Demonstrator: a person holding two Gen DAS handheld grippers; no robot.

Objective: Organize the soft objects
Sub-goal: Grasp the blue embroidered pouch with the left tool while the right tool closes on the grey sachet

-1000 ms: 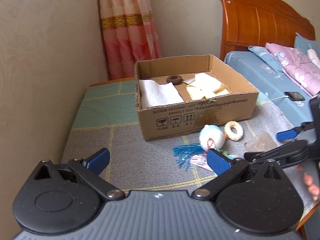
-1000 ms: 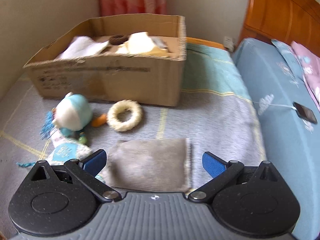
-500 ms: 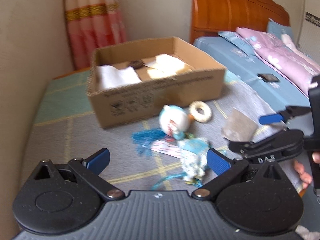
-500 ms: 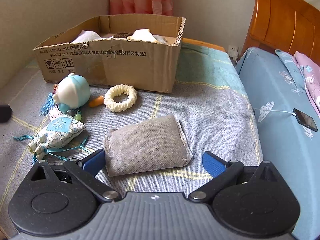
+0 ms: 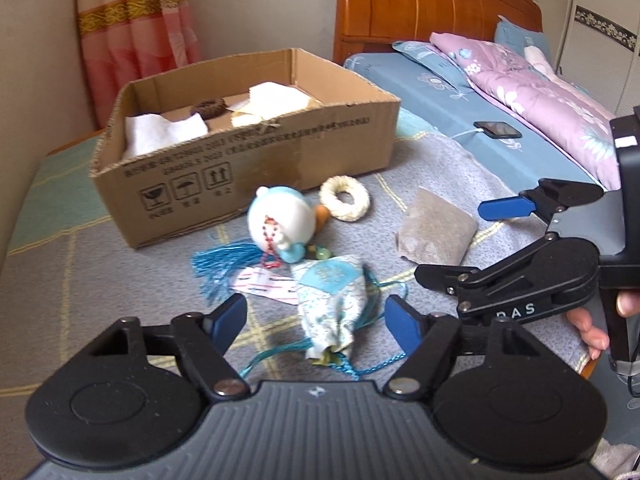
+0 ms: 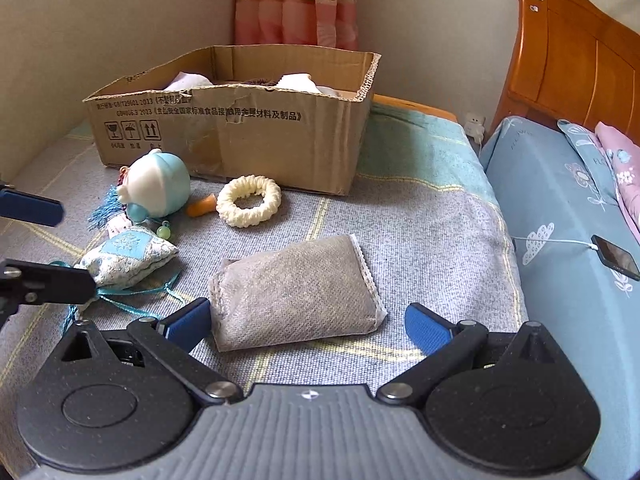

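My left gripper (image 5: pixel 316 322) is open, its blue pads on either side of a pale blue drawstring sachet (image 5: pixel 332 296) lying on the grey blanket. My right gripper (image 6: pixel 306 326) is open, its pads on either side of the near end of a grey fabric pouch (image 6: pixel 294 290). The pouch also shows in the left wrist view (image 5: pixel 434 232), the sachet in the right wrist view (image 6: pixel 128 258). A blue and white plush toy (image 5: pixel 280 222) with a tassel and a cream knitted ring (image 5: pixel 345 199) lie before the open cardboard box (image 5: pixel 256 160), which holds white cloths and a dark ring.
The box (image 6: pixel 240 128) stands at the back by the wall and pink curtain (image 5: pixel 136 24). A bed with a blue sheet (image 6: pixel 560 216), pink quilt and a charging phone (image 6: pixel 616 258) is to the right. A paper tag (image 5: pixel 266 284) lies under the sachet.
The left gripper has moved forward and down so its pads now flank the sachet. The right gripper has closed in on the grey pouch. Both stay open.
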